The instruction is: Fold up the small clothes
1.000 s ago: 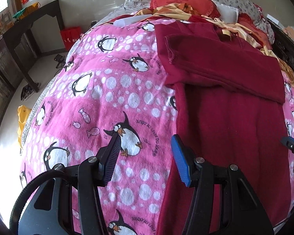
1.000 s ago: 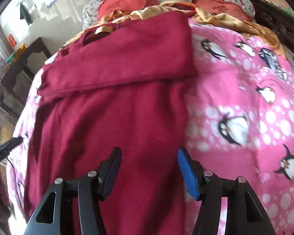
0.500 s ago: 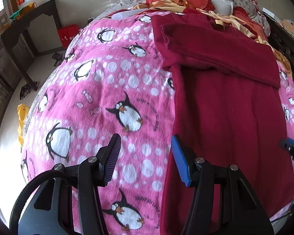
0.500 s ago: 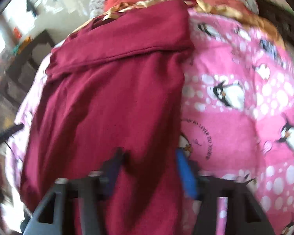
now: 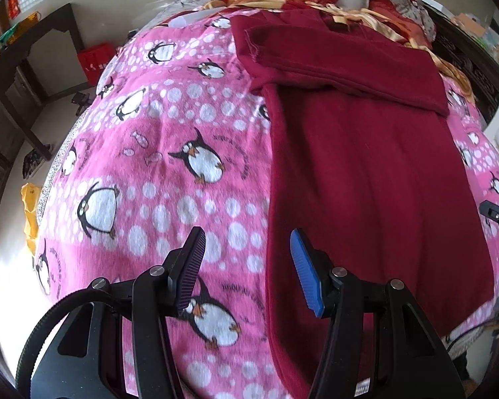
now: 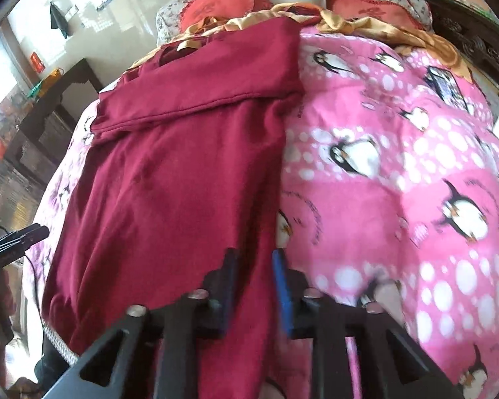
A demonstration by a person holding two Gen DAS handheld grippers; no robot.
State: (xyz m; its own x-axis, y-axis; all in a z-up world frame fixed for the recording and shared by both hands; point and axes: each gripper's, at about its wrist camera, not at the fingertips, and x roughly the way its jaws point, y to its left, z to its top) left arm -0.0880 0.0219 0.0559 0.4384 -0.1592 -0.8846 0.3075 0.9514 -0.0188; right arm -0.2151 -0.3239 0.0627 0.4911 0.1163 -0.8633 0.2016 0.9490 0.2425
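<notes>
Left claw (image 5: 246, 266) hangs half open with nothing in it, right over the left edge of the dark red shirt (image 5: 366, 173). Right claw (image 6: 252, 274) is opening, the shirt's right edge between its pads. Shirt lies flat on the pink penguin blanket (image 5: 156, 153), its top folded down.

The dark red garment (image 5: 366, 173) is made of soft, matt knitted cloth with a stitched hem. It is laid on a fleecy pink penguin blanket (image 5: 169, 126) of fuzzy, napped finish. The left gripper (image 5: 246, 266) is formed of matt black plastic, fitted with ribbed pads and bright metal screws; the side table (image 5: 23, 53) is of dark wood.
</notes>
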